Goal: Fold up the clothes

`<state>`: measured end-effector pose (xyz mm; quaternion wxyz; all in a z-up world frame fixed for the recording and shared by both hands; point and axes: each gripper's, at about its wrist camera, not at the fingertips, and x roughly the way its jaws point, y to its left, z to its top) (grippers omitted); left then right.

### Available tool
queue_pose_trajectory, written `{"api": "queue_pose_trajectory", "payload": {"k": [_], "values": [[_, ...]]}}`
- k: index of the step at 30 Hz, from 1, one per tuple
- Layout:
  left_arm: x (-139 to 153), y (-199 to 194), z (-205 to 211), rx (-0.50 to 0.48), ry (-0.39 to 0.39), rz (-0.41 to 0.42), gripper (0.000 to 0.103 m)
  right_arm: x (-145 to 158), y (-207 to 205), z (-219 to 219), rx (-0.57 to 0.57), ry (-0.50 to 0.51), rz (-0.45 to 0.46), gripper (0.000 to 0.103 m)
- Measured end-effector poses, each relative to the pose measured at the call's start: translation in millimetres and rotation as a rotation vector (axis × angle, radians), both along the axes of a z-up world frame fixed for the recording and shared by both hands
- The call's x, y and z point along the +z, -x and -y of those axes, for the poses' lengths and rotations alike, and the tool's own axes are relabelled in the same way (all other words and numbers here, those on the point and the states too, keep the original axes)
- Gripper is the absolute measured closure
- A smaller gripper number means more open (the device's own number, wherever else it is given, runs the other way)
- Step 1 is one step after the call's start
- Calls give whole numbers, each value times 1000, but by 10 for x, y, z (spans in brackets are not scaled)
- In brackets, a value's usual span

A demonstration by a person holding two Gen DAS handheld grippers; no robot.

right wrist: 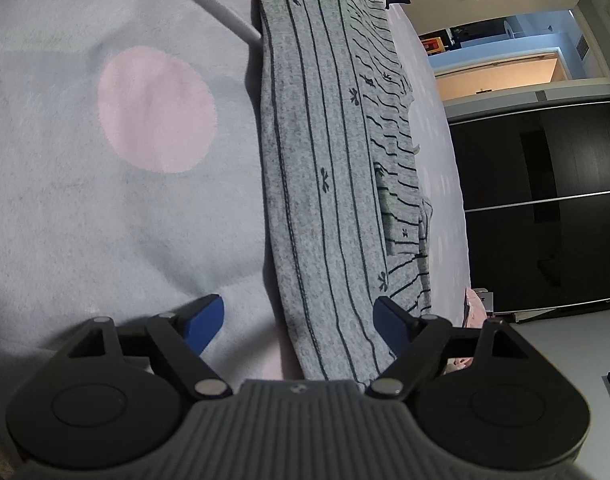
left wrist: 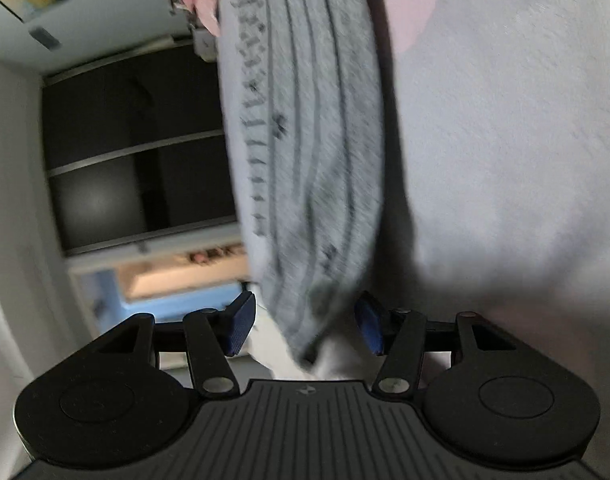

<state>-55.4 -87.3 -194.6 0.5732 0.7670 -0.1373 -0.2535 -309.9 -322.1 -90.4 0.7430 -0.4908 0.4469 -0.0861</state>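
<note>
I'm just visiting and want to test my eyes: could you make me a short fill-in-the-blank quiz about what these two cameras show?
1. The grey garment carries thin dark ____ and small bows.
2. The blanket beneath it has big ____ dots.
3. The right gripper has ____ pads on its fingers.
4. Both the left gripper and the right one stand ____ around the garment.

Missing words: stripes; pink; blue; open

Grey garment (right wrist: 325, 160) with dark stripes and bows; pale blanket (right wrist: 105, 220), pink dots.

Both wrist views are taken close along the jaws, rolled sideways; the grey striped garment (left wrist: 305, 140) (right wrist: 329, 168) is shared.
</note>
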Motion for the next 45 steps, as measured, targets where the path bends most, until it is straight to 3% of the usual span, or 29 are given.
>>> {"api": "queue_pose_trajectory", "payload": {"k": [3, 5, 7, 11, 17, 23, 28, 35, 39, 41, 43, 45], "values": [[-54, -64, 70, -5, -15, 7, 52, -4, -4, -3, 2, 0, 0, 19], [22, -85, 140, 15, 25, -30, 71, -5, -1, -5, 3, 0, 2, 19], [195, -85, 218, 44, 97, -109, 85, 8, 6, 5, -2, -5, 7, 19], [671, -51, 321, 116, 294, -278, 97, 24, 18, 27, -5, -11, 15, 19], [1118, -71, 315, 205, 492, -403, 100, 45, 19, 68, -16, -6, 29, 20], [1213, -45, 205, 234, 512, -412, 100, 77, 36, 234, -86, 64, 35, 20], [1208, -153, 267, 233, 497, -401, 100, -41, 125, 418, -148, 164, -37, 20], [1173, -178, 306, 231, 481, -393, 100, -308, 246, 390, -20, 344, -66, 23], [1147, -185, 295, 236, 470, -390, 100, -402, 323, 353, 67, 431, -77, 47], [1151, -191, 289, 240, 473, -391, 100, -399, 348, 358, 64, 425, -84, 60], [1156, -198, 291, 243, 475, -391, 100, -370, 378, 333, 57, 417, -85, 78], [1161, -202, 295, 246, 478, -394, 100, -325, 400, 306, 47, 413, -82, 86]]}}
